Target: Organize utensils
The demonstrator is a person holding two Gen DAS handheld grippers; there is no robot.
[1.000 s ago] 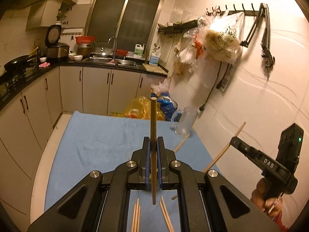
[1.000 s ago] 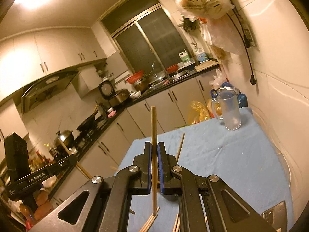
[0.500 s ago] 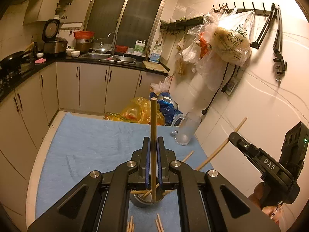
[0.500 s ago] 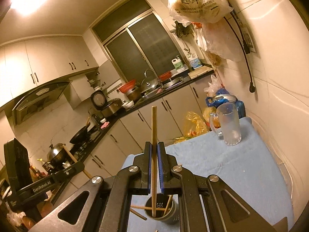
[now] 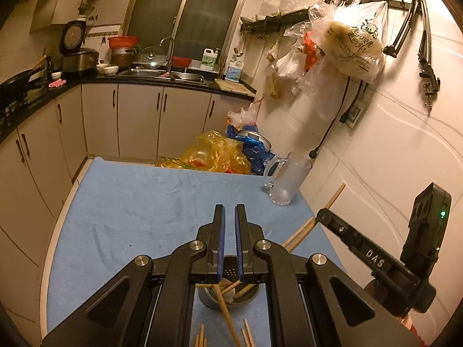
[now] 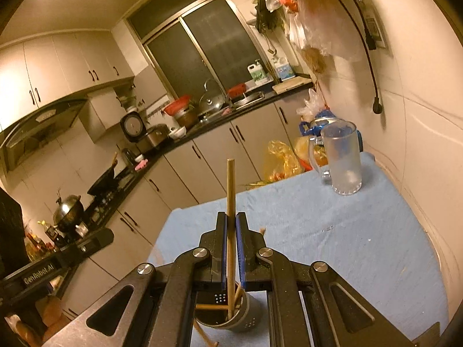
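A grey perforated utensil holder (image 5: 228,296) stands on the blue table mat (image 5: 139,208), with several wooden chopsticks (image 5: 222,303) in it. My left gripper (image 5: 228,219) hovers above the holder, jaws slightly apart and empty. My right gripper (image 6: 231,225) is shut on an upright chopstick (image 6: 230,190) whose lower end reaches into the holder (image 6: 231,315). The right gripper also shows in the left wrist view (image 5: 373,257), with its chopstick (image 5: 332,199) slanting out. Loose chopsticks (image 5: 246,335) lie on the mat in front of the holder.
A frosted glass mug (image 5: 289,179) stands at the mat's far right corner, also in the right wrist view (image 6: 343,159). Yellow and blue plastic bags (image 5: 220,153) sit behind the table. A tiled wall (image 5: 390,150) runs along the right. Kitchen cabinets (image 5: 139,121) lie beyond.
My left gripper has let go of its chopstick, which now rests in the holder, and its jaws have opened a little. My right gripper has lowered its chopstick into the holder.
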